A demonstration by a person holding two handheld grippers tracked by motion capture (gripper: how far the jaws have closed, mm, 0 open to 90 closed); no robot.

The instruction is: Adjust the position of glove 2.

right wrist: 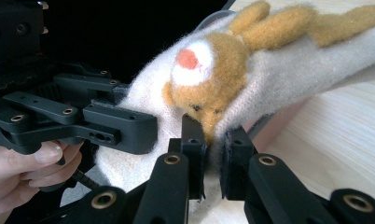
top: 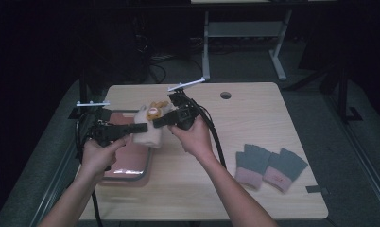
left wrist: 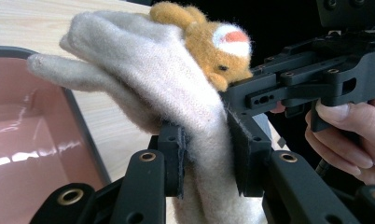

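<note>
Held aloft over the pink tray (top: 131, 171) at the table's (top: 254, 109) left, a cream glove (top: 148, 130) with an orange plush animal (top: 156, 110) is pinched from 2 sides, left gripper (left wrist: 209, 161) clamping its cuff, right gripper (right wrist: 212, 154) its edge, apparently to stretch it open.

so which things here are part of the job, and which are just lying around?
In the job:
- cream glove with a bear face, held above the table
- left gripper, jaws shut on the glove
- right gripper, jaws shut on the glove
- pink tray, right below it, probably involved

Lying about:
- grey gloves at the table's right
- table itself
</note>
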